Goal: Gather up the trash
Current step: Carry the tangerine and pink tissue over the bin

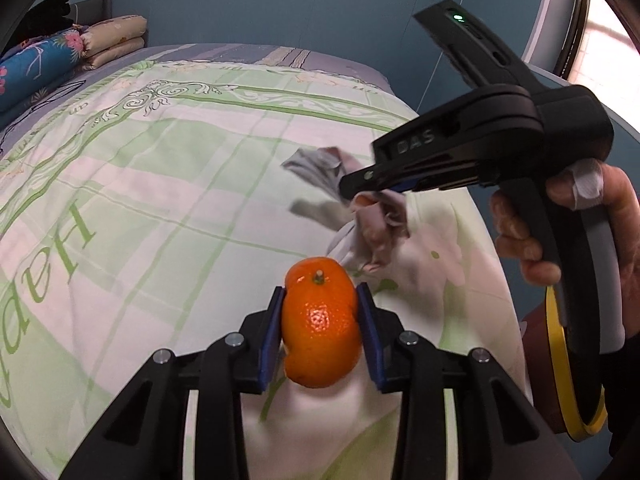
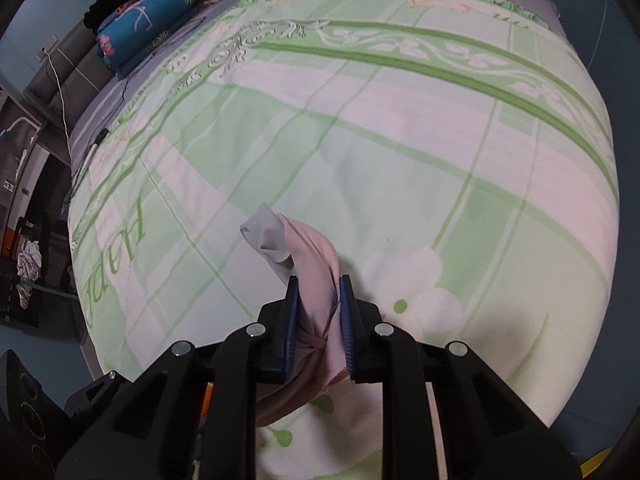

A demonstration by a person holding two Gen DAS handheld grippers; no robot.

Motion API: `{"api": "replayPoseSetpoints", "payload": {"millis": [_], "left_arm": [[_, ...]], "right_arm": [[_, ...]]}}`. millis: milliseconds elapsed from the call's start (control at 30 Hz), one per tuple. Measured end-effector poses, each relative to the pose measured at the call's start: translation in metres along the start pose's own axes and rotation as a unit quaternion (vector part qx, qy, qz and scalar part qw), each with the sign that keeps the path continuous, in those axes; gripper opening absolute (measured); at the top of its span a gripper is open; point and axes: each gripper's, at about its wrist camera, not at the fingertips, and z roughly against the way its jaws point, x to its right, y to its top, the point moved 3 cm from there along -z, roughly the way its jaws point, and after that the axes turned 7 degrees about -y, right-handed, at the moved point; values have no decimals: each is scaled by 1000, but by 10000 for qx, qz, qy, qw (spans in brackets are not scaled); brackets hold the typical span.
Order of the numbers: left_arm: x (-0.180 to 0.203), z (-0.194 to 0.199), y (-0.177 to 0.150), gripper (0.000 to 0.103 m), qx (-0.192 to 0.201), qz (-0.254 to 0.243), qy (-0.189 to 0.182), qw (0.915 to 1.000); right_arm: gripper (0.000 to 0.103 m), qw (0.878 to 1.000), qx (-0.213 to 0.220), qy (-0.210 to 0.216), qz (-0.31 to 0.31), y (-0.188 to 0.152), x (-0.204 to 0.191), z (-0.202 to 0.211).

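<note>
Left gripper (image 1: 320,328): black linkage arms, silver screws behind blue finger pads (image 1: 267,344).
Right gripper (image 2: 318,324): black pistol-grip body, green indicator light, embossed "DAS".
Hand (image 1: 580,216): white bandage on one finger.

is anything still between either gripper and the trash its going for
No. The left gripper is already shut on the orange peel, and the right gripper is shut on the crumpled pink tissue. Both pieces hang above the bedspread.

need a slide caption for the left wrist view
Left gripper clamps an orange peel above the bed; right gripper alongside holds a crumpled tissue.
</note>
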Motion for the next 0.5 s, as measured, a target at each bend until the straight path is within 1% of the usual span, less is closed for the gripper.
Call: {"api": "replayPoseSetpoints", "payload": {"millis": [133,267,400,500], "left_arm": [[-2,21,-5,33,100,27,30,9999],[-1,48,-4,33,301,-15,138,9995],[2,75,4,33,531,44,142,9985],[13,93,10,33,727,-123,225,9970]], "right_arm": [[18,9996,250,35,-92,-2,6,27],[18,9985,514,80,-173,-9,13,58],[18,9964,771,169,-323,-26,22,91],[18,9945,907,246,-455,-48,28,111]]}}
